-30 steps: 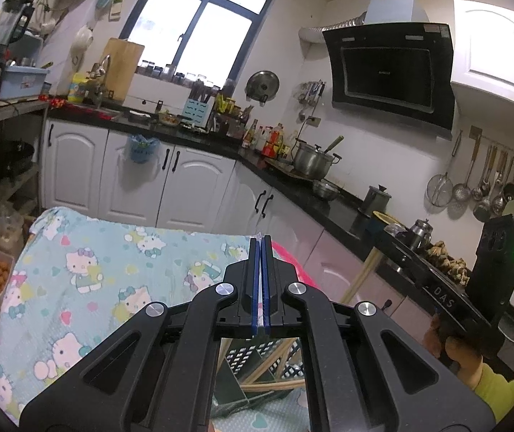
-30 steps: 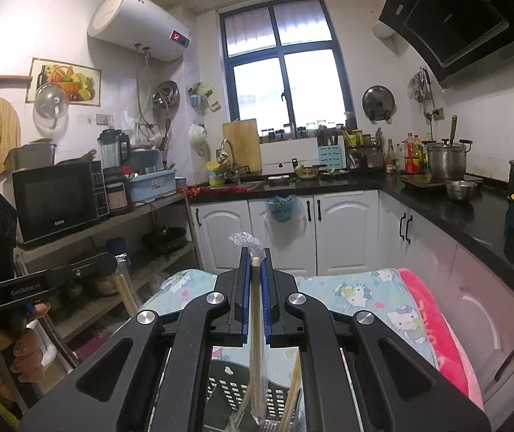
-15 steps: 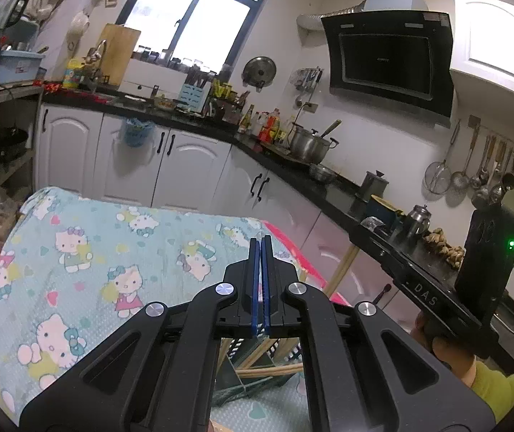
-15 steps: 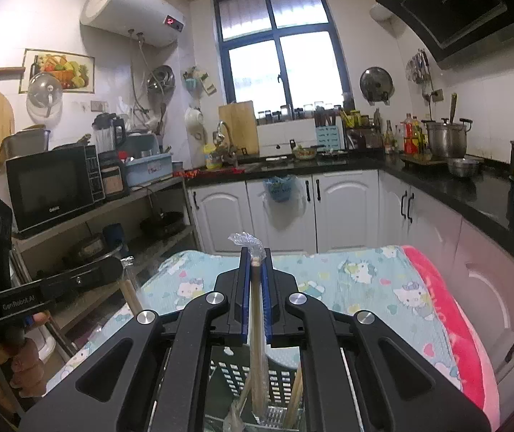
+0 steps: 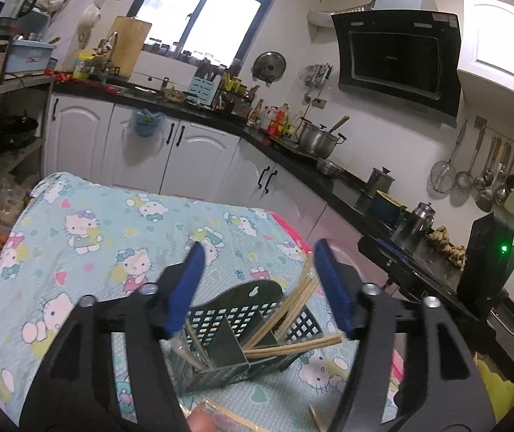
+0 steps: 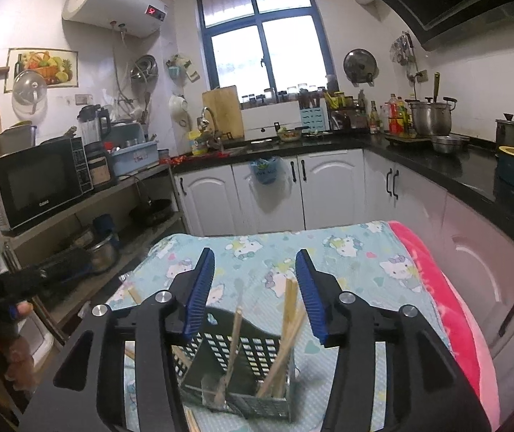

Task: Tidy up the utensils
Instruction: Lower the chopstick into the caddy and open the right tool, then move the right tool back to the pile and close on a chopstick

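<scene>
A dark green perforated utensil caddy stands on the Hello Kitty tablecloth, with wooden chopsticks leaning out of it. My left gripper is open and empty just above the caddy. In the right wrist view the caddy holds several chopsticks, one in a clear wrapper. My right gripper is open and empty above it.
Loose chopsticks lie on the cloth near the front edge. A pink blanket covers the table's right side. White cabinets and a black counter run behind. A shelf with a microwave is on the left.
Both grippers have opened. The right one let go of the wrapped chopstick, which now stands in the caddy. Both views have tipped down toward the caddy.
</scene>
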